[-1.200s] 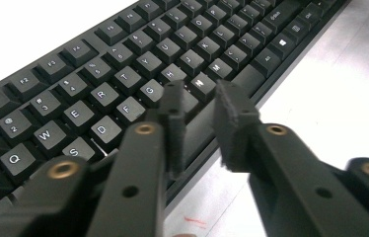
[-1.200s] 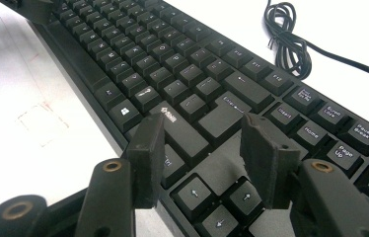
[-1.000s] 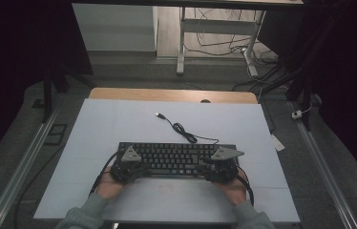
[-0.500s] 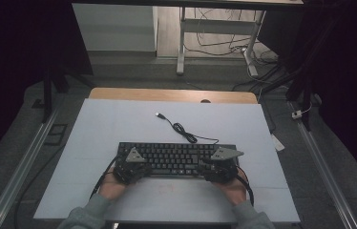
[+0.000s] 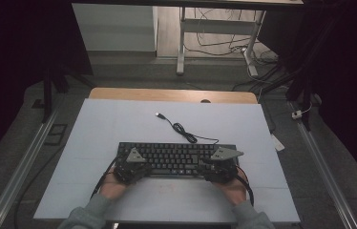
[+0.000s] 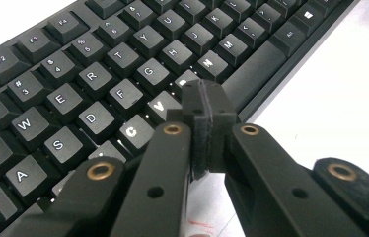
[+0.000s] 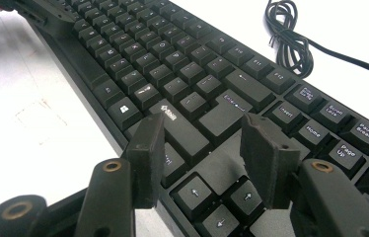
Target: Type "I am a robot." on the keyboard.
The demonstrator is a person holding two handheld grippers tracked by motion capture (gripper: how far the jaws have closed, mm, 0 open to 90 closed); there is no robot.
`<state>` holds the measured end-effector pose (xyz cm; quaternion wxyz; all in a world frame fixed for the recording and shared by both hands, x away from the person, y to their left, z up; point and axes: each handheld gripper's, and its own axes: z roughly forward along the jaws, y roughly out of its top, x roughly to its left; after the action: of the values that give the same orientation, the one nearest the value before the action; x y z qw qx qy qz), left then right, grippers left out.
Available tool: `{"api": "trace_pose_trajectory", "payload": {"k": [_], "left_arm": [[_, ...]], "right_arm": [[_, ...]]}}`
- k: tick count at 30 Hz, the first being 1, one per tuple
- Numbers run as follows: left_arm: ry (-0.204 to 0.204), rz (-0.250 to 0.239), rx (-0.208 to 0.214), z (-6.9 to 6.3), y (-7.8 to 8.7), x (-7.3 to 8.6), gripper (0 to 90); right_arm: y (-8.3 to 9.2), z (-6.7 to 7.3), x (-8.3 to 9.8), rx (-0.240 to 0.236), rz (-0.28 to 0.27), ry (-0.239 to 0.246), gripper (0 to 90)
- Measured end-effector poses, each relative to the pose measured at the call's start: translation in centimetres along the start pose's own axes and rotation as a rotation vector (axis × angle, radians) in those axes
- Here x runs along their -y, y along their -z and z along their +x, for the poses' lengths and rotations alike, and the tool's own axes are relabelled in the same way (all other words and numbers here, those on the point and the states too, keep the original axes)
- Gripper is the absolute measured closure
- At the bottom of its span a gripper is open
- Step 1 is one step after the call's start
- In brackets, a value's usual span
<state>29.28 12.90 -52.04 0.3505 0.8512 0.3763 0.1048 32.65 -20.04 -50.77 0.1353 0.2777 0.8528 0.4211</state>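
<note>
A black keyboard lies on the white tabletop near the front, its cable curling back to a loose USB plug. My left gripper is over the keyboard's left end. In the left gripper view the left gripper is shut with nothing between its jaws, its tip on or just above the key to the right of V on the keyboard. My right gripper is at the right end. In the right gripper view the right gripper stands open above the arrow keys and right Shift of the keyboard.
The white tabletop has a wooden strip along its far edge. Metal rails run down both sides. A desk frame and floor cables lie beyond. The coiled cable lies behind the keyboard.
</note>
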Motion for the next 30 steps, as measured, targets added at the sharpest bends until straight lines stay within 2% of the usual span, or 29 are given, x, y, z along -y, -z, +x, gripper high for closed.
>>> {"api": "trace_pose_trajectory", "payload": {"k": [6,10,14,18,23,26,30], "left_arm": [[-0.004,0.012,-0.001,-0.1,-0.3,0.1,88.4],[-0.003,0.002,-0.002,0.0,-0.1,0.1,88.4],[0.007,-0.058,0.003,0.2,0.7,0.0,88.4],[0.037,-0.108,-0.003,0.7,1.8,-0.1,86.8],[0.094,-0.144,-0.006,1.8,2.8,0.1,74.5],[0.127,-0.153,-0.039,2.3,3.1,0.3,61.0],[0.165,-0.154,-0.081,2.9,3.3,0.5,48.1]], "right_arm": [[0.0,0.0,0.0,0.003,0.0,0.001,52.2],[0.0,0.1,0.0,0.001,0.0,0.001,52.1],[0.0,0.0,0.0,0.001,-0.001,0.003,52.2],[0.1,0.0,0.0,0.002,-0.008,0.0,52.1],[0.1,0.0,0.0,0.001,-0.004,0.002,52.1],[0.1,0.0,0.0,0.003,-0.007,0.0,52.1],[0.1,-0.1,0.0,0.002,-0.004,0.002,52.0]]}}
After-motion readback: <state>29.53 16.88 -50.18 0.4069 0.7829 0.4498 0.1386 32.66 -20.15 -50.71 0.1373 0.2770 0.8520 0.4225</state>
